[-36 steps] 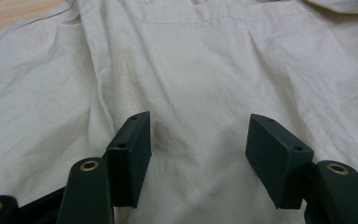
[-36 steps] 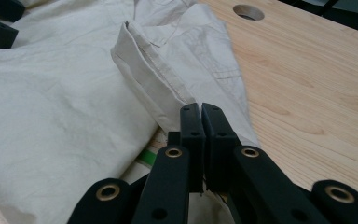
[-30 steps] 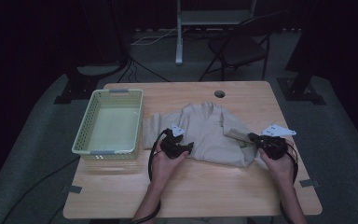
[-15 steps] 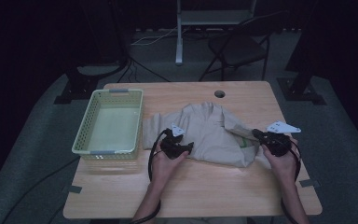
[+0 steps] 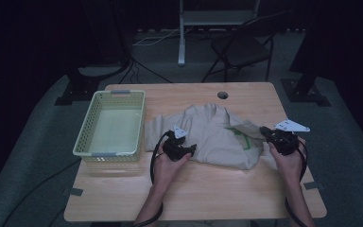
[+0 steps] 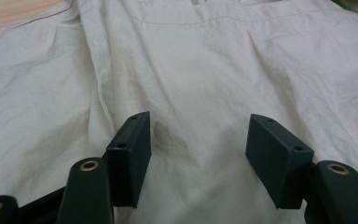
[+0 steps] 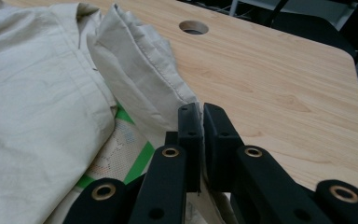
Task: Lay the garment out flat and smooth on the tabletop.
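High view shows the beige shirt [image 5: 215,135] spread mid-table, just right of the yellow-green basket [image 5: 88,137], whose inside holds nothing. Since a second ago the right gripper [image 5: 266,132] has drawn the shirt's edge outward, jaws pinching it; the left gripper [image 6: 198,147] stays spread over the cloth.

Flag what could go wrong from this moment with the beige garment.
The right gripper is shut on only a thin edge of the beige cloth garment; a pull could slip it free. The left gripper hangs open over flat cloth, so it may pinch several layers. A green-edged printed patch lies exposed underneath and could bunch up.
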The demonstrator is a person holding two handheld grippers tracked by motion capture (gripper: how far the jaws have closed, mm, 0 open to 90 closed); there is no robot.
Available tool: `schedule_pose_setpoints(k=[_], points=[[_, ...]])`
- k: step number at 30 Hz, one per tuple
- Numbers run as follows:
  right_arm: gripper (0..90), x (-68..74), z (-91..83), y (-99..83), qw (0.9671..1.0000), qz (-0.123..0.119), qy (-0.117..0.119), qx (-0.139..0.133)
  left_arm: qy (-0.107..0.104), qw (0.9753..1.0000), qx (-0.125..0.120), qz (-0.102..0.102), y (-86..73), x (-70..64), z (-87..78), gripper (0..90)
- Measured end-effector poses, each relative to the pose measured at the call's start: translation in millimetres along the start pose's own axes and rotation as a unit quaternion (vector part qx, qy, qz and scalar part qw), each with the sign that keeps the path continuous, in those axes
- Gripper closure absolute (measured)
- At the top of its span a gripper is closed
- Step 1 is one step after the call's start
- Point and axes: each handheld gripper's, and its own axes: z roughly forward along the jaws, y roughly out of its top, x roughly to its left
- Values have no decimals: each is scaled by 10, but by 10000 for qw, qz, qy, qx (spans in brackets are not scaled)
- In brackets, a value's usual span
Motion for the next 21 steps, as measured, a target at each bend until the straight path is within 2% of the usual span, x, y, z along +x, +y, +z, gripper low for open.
schedule_pose_setpoints(k=[21], points=[[879, -130, 23, 70, 9984, 399, -401, -50, -15, 10000, 0, 0, -4, -2, -4, 413]])
